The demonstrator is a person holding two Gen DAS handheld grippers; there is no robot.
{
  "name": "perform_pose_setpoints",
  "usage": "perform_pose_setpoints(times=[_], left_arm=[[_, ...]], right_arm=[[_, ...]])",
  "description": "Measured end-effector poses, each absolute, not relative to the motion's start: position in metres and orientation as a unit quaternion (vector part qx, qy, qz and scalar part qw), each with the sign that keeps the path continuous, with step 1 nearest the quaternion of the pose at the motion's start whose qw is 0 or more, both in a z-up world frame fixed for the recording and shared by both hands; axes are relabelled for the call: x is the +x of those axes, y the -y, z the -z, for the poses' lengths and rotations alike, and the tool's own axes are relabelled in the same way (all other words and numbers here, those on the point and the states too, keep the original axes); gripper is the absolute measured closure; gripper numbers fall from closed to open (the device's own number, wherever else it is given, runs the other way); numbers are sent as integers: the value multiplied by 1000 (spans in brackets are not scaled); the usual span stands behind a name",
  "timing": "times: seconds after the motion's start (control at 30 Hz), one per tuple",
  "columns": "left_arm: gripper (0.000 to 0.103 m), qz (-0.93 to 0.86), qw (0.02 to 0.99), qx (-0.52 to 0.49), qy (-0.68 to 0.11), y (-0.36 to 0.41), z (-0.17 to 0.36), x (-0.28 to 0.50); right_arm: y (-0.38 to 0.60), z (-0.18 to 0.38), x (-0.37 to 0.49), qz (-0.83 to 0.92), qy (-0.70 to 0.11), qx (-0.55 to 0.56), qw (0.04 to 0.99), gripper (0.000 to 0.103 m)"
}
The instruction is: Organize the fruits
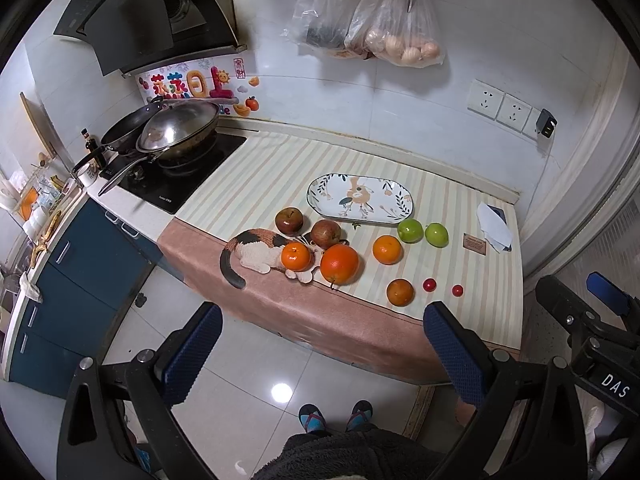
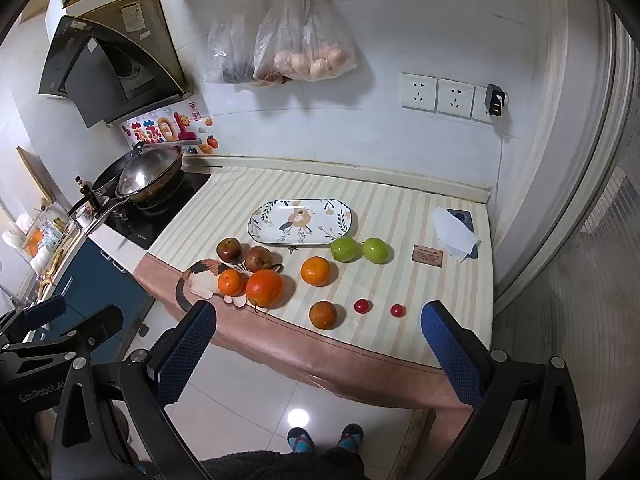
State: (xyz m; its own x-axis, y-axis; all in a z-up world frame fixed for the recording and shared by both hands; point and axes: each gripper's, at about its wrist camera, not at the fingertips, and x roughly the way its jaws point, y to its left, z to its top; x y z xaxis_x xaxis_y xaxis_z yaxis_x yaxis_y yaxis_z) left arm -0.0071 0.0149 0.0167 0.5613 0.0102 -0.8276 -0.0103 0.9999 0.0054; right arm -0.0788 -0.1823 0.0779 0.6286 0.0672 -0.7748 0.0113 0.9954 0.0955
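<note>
While your left claw (image 1: 322, 344) and right claw (image 2: 318, 342) hang released above the floor, the oval floral ceramic plate (image 2: 260, 222) sits bare on the striped worktop (image 2: 400, 216).

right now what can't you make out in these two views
- Cat-shaped mat: its front is covered by the oranges in both views, and the large orange hides more in the right wrist view.
- Small brown card: its print is too small to read.
- Dark bag on the wall: contents blurred behind plastic.
- Phone: mostly under a white tissue.
- Left tongs and right tongs: handles cut off by the bottom edge.
</note>
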Motion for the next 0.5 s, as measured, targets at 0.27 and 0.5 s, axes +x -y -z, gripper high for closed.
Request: perform_pose_setpoints(times=[0.27, 0.5], left_arm=[[0, -8, 882, 0, -470, -21, -18, -5], [0, -8, 882, -3, -471, -23, -17, -5]], right_arm=[[178, -81, -79, -19, -429, 46, 902, 0], [176, -80, -81, -24, -428, 48, 902, 0]])
